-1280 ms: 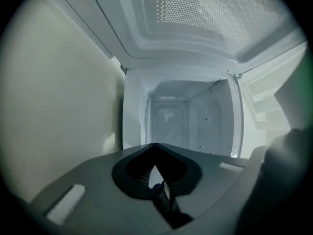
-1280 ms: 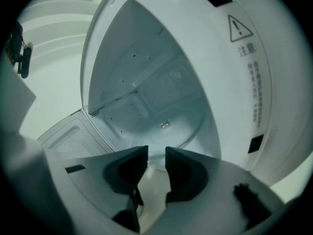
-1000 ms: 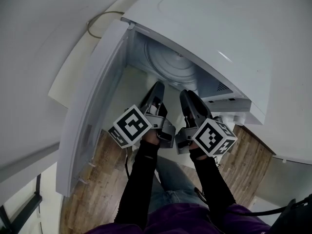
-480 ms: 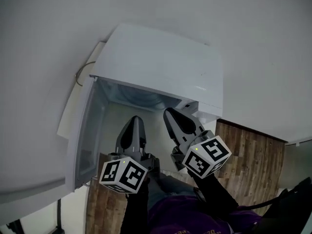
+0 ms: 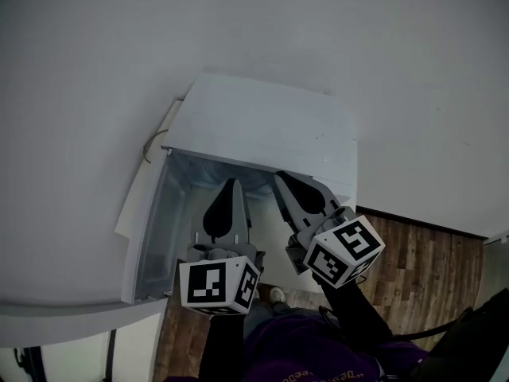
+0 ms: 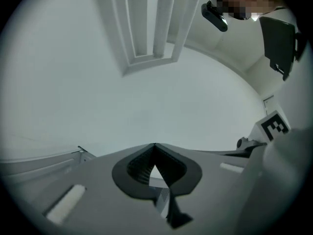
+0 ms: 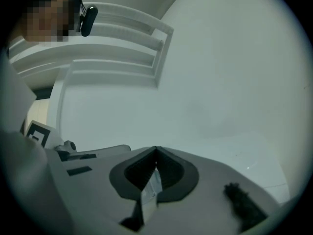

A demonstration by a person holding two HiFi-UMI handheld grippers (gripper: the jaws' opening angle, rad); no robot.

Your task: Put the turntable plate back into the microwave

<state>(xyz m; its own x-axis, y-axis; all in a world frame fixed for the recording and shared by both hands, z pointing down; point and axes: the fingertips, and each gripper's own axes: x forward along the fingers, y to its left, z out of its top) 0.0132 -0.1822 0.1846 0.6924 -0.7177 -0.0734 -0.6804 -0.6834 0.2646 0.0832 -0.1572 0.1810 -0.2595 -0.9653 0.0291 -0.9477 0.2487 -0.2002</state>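
Head view: microwave (image 5: 262, 126) seen from above, its door (image 5: 149, 229) swung open on its left side. I hold both grippers level just in front of its open cavity (image 5: 199, 169), side by side, noses toward it.

Left gripper (image 5: 231, 186): jaws fully together, nothing in them. Right gripper (image 5: 283, 180): jaws have just been closing and now meet tip to tip, with nothing between them either.

Turntable plate: not visible in any view. Neither gripper carries it, so I judge it already lies inside the microwave and the placing step is over. The step in hand looks like clearing the grippers from the opening.

Next move, as I judge it: check that the plate sits flat, then take one gripper round the door's outer face and push it to. That calls for a wide sweep clear of the door edge.

Hidden: the microwave's top covers almost all of the cavity floor, and the grippers cover the rest. Both gripper views look past the microwave at bare white wall (image 7: 220, 82) and panel moulding (image 6: 146, 28), so they are no help.
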